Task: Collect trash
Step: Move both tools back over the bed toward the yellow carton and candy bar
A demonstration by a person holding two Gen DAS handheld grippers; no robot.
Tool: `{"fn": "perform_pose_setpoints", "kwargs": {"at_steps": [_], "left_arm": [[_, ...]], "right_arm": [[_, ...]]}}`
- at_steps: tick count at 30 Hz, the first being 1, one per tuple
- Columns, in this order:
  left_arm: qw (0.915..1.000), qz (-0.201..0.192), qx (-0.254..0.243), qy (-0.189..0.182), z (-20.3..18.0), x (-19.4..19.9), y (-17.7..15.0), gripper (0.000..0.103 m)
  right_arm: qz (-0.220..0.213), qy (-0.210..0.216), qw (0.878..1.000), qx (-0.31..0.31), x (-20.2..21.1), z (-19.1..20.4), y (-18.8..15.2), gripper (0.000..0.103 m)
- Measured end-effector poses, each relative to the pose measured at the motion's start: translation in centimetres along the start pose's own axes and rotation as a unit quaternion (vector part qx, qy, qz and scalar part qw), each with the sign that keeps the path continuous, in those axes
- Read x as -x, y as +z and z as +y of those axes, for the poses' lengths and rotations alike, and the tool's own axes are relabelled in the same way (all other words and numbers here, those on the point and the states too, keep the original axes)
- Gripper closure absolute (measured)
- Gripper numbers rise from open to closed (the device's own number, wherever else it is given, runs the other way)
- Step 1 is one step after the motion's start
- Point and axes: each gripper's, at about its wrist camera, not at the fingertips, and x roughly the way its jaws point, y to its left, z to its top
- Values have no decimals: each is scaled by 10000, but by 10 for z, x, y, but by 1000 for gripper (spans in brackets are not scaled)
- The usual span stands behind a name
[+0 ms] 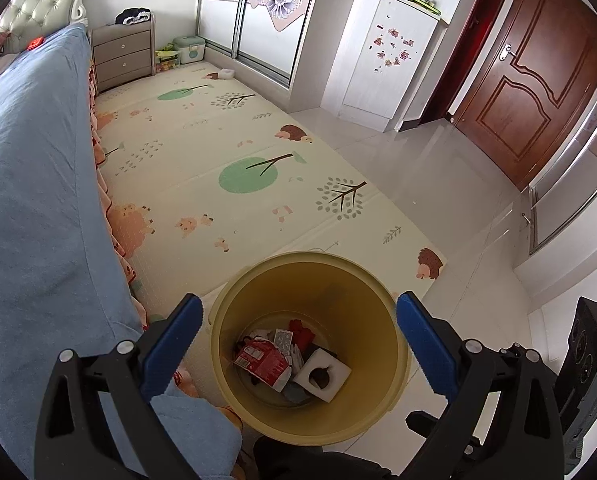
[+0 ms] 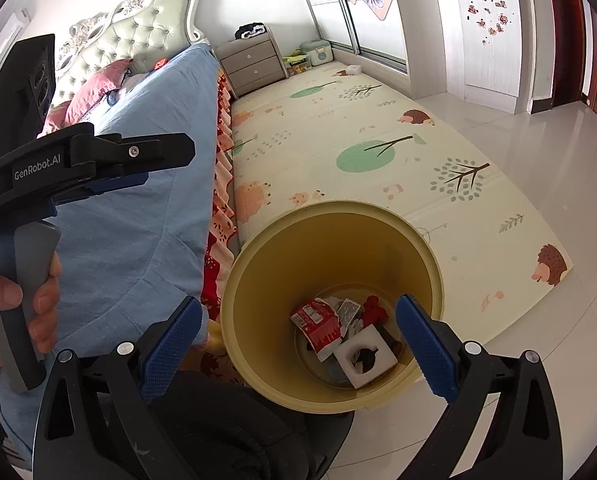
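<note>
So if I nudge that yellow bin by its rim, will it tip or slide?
The yellow bin looks like thin plastic holding only light scraps such as a white foam piece, so it is probably light. On the glossy tile floor it would likely slide; a high push might tip it.

Home bedroom: blue-quilted bed (image 2: pixel 138 184) with tufted headboard (image 2: pixel 138 36) upper left, grey drawer nightstand (image 1: pixel 123 54), cartoon-printed foam play mat (image 1: pixel 226 184), brown wooden door (image 1: pixel 538 68) upper right.

Your way down into the yellow bin (image 1: pixel 310 280) is unblocked from above: its mouth is uncovered, and the red wrapper (image 1: pixel 264 360) and white foam piece (image 1: pixel 323 374) lie only at the bottom. On your left the blue-covered bed (image 1: pixel 30 184) stands just beside the bin. Ahead, the play mat (image 1: pixel 218 152) is bare, and on your right the tile floor (image 1: pixel 438 160) lies free toward the wooden door (image 1: pixel 538 80).
</note>
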Motion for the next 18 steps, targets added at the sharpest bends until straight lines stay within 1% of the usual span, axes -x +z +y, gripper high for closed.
{"fn": "perform_pose_setpoints", "kwargs": {"at_steps": [2,5,8,13,16,18], "left_arm": [[9999,-104,-77,-10,-4,7,2,6],[9995,-272,-25,-132,-3,21,5,6],[9988,-478,-25,-79,0,40,8,6],[9953,-949,117,134,17,83,10,6],[9913,-1248,275,304,35,113,6,5],[9876,-1455,326,484,49,134,0,5]], "right_arm": [[-64,-21,10000,28,4,3,3,9],[-201,-41,9997,131,14,12,10,9],[-359,-35,9990,256,25,24,17,9],[-620,-46,9965,551,43,50,29,9],[-782,19,9941,747,52,70,37,9],[-885,114,9919,898,57,87,43,9]]}}
